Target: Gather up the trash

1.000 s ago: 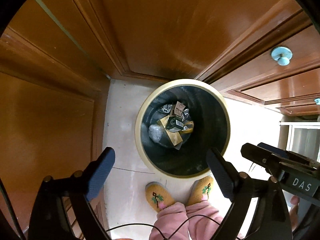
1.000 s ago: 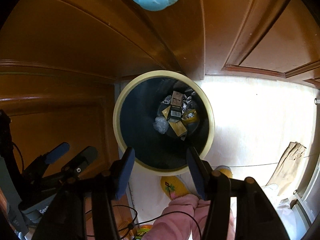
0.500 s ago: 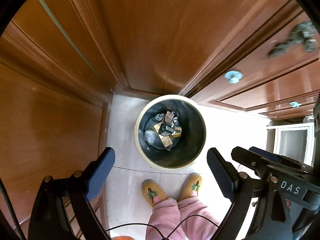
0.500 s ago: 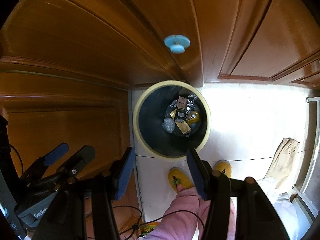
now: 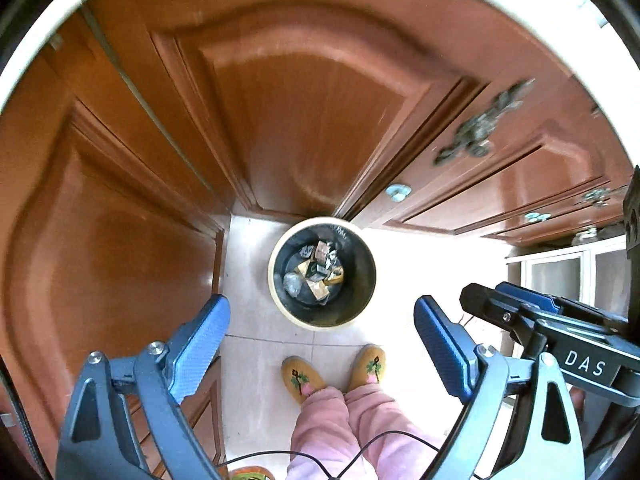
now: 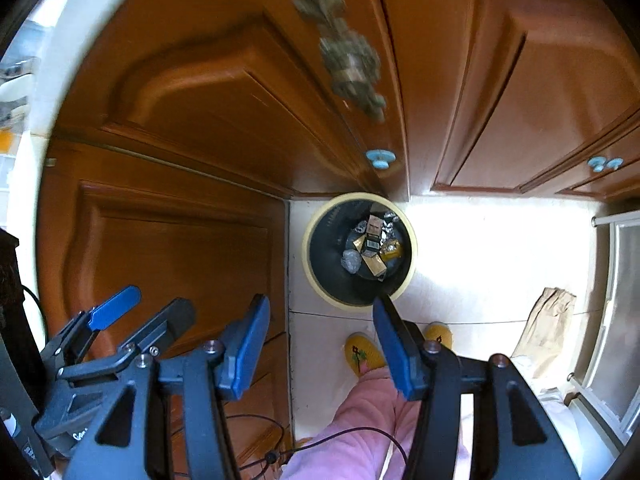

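Trash bin on floor, far below both open claws

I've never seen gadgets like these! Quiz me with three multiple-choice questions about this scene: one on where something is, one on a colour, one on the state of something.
1. Where does the trash bin stand?
A. On a countertop
B. On the floor in a corner of wooden cabinet doors
C. Inside an open drawer

2. What colour are the person's slippers?
A. Yellow
B. Green
C. White

3. What state is the left hand-held gripper in?
A. Shut on a wrapper
B. Shut on nothing
C. Open and holding nothing

Answers:
1. B, the bin sits on pale floor tile where the cabinet doors meet.
2. A, both slippers below the bin are yellow with a small embroidered motif.
3. C, its blue fingers stand wide apart with only floor and bin visible between them; the right hand-held gripper is open too.
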`<state>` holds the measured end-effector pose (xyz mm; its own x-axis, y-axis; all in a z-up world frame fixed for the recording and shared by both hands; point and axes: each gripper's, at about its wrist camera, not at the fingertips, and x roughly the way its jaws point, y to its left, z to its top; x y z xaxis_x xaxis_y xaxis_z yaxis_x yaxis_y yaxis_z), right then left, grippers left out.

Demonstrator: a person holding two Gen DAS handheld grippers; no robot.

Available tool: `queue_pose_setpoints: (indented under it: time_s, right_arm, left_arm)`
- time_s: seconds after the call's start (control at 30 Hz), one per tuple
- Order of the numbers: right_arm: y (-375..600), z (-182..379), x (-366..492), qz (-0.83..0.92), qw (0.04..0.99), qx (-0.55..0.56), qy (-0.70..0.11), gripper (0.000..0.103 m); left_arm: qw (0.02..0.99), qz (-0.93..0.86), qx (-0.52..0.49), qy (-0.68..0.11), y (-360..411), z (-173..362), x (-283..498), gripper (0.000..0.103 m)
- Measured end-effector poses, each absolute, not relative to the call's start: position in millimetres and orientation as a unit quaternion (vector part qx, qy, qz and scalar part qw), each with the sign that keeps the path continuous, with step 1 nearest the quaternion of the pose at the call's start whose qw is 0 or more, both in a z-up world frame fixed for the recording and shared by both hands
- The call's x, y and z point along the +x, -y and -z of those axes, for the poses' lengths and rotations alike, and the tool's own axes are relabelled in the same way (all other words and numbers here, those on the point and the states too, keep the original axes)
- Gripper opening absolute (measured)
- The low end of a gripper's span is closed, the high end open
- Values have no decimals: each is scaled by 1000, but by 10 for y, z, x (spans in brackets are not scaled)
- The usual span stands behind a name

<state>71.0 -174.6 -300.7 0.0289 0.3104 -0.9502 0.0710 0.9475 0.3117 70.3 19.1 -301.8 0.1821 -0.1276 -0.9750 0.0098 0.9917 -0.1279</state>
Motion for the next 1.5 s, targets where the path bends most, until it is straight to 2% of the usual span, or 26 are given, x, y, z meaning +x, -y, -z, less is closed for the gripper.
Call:
queue_pose_setpoints:
  time_s: [0.4,0.7,1.17,1.5]
  right_arm:
    - [1701,1791,718,-90,761,113,-633,54]
    - [1677,715,776,-82,823,124,-548,54]
    - [1612,-141,1210,-87,867,116,-477,54]
    - [1618,-328,2143,-137,863,117,-473,54]
  left_arm:
    - [830,71,-40,-552,-153,1537,746,92]
    - [879,83,-28,-468,-191,528,876,92]
    - [915,82,-16,-395,-209,-172,1339,92]
    - [926,22,-13,-376,-199,-375,2164,92]
